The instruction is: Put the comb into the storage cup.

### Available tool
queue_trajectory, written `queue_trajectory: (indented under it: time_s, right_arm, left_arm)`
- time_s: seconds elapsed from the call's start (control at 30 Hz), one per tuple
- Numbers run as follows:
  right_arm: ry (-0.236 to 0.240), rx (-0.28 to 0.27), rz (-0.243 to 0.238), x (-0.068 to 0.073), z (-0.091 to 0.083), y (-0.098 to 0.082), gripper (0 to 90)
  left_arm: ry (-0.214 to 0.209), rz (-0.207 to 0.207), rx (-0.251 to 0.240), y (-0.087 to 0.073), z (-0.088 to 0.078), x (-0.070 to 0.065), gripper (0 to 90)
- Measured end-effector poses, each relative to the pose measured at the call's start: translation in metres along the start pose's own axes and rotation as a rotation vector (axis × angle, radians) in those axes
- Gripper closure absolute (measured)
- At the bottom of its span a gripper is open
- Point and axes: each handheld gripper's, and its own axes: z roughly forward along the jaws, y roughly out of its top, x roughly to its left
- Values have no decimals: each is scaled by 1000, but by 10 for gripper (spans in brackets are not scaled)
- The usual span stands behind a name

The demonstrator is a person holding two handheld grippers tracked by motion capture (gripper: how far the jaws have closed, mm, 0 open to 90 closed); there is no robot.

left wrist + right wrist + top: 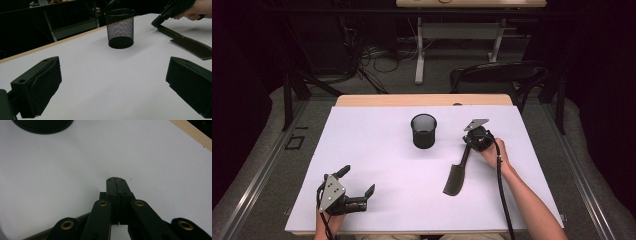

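A black comb [456,181] lies on the white table top [377,150], its handle reaching up to my right gripper [468,143]. That gripper's jaws are pressed together; in the right gripper view [116,180] the pads meet along a thin seam and the comb handle [47,232] runs off to the lower left. I cannot tell whether the handle is pinched. From the left gripper view the right gripper [156,23] touches the end of the comb [190,45]. A black mesh cup [423,130] stands upright mid-table. My left gripper [359,180] sits near the front left, jaws wide apart and holding nothing.
The table's wooden far edge [422,100] runs behind the cup. Beyond it are a dark chair [497,75], a desk frame [419,55] and cables on the floor. The cup [120,27] stands ahead of my left gripper [113,67].
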Motion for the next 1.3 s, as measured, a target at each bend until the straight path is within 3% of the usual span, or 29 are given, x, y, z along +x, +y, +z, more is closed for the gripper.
queue_trajectory:
  time_s: [1.3]
  right_arm:
    - [-29, 108, 0, 2, -10, -10, 900]
  left_arm:
    - [-3, -2, -5, 1, -1, -2, 2]
